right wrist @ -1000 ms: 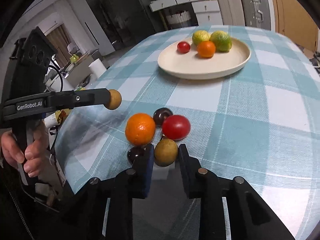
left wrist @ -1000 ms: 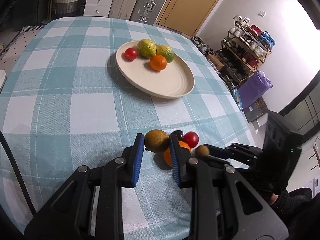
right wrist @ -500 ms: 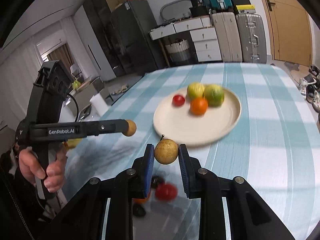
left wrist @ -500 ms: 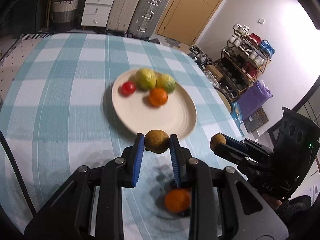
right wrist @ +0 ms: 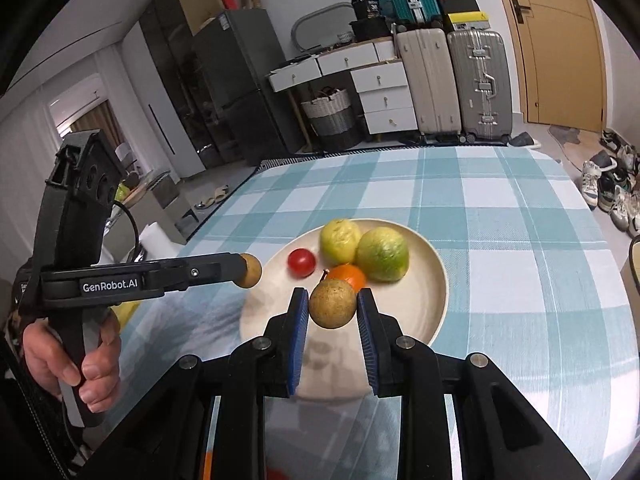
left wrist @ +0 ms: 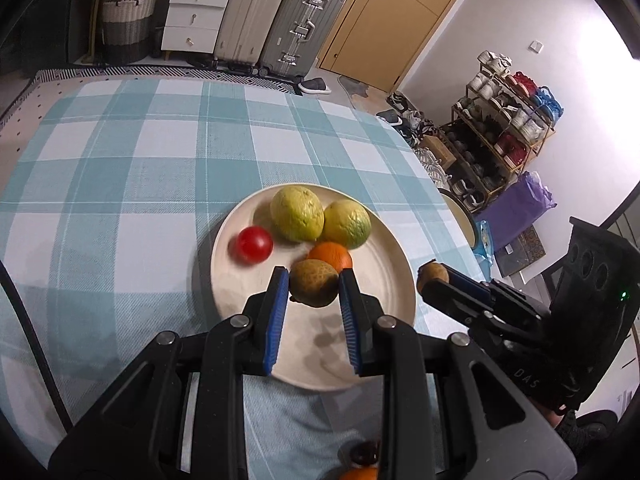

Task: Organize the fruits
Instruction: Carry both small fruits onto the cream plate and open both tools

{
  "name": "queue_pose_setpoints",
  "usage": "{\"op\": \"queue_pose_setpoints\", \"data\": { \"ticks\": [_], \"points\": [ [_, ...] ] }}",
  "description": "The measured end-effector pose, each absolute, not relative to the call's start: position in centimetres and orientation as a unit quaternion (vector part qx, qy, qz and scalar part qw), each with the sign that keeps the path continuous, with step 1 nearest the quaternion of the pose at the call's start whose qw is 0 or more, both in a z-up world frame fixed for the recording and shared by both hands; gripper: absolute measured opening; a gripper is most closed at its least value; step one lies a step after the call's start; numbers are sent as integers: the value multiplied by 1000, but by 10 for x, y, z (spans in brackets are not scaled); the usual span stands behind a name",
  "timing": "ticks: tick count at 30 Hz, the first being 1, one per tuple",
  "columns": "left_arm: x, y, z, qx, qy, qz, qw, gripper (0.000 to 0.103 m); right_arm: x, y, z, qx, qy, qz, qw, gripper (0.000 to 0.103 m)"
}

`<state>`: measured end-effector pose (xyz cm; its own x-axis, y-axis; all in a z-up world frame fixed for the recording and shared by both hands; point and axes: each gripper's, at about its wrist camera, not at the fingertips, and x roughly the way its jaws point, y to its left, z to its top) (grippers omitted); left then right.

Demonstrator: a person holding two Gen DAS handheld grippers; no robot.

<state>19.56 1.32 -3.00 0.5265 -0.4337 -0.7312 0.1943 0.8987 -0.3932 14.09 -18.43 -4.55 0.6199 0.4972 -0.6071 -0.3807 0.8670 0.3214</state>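
Note:
My left gripper (left wrist: 314, 290) is shut on a brown round fruit (left wrist: 313, 288) and holds it above the near part of the cream plate (left wrist: 384, 292). My right gripper (right wrist: 333, 306) is shut on another brown round fruit (right wrist: 332, 303), also above the plate (right wrist: 424, 300). On the plate lie two yellow-green fruits (left wrist: 297, 213) (left wrist: 346, 224), an orange (left wrist: 330, 254) and a red tomato (left wrist: 253, 244). Each gripper shows in the other's view, the right one (left wrist: 432, 274) at the right and the left one (right wrist: 250, 270) at the left.
The table has a blue and white checked cloth (left wrist: 132, 168). An orange and a dark fruit (left wrist: 362, 456) lie near the front edge, under my left gripper. Suitcases (right wrist: 476, 80), drawers and a basket stand beyond the far edge; a shoe rack (left wrist: 504, 132) stands to the right.
Both grippers have lifted their brown fruits off the pile at the front edge and carried them forward over the plate. The leftover fruit has dropped to the bottom of both views.

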Motion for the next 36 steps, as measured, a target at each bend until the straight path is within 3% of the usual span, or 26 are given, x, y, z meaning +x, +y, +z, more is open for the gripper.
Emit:
{"op": "queue_pose_setpoints", "data": {
  "ticks": [21, 23, 25, 30, 36],
  "points": [
    [250, -3, -70, -141, 475, -185, 849, 23, 191, -176, -85, 86, 398, 223, 886, 27],
    [251, -2, -68, -148, 466, -181, 853, 24, 189, -174, -82, 78, 390, 221, 890, 42],
    [251, -2, -66, -150, 461, -177, 856, 30, 187, -173, -79, 75, 382, 216, 895, 49],
    [245, 5, -61, -158, 458, -179, 857, 34, 179, -179, -75, 85, 379, 217, 895, 52],
    [228, 13, -53, -152, 456, -171, 860, 35, 162, -189, -71, 93, 370, 212, 900, 65]
  ]
}}
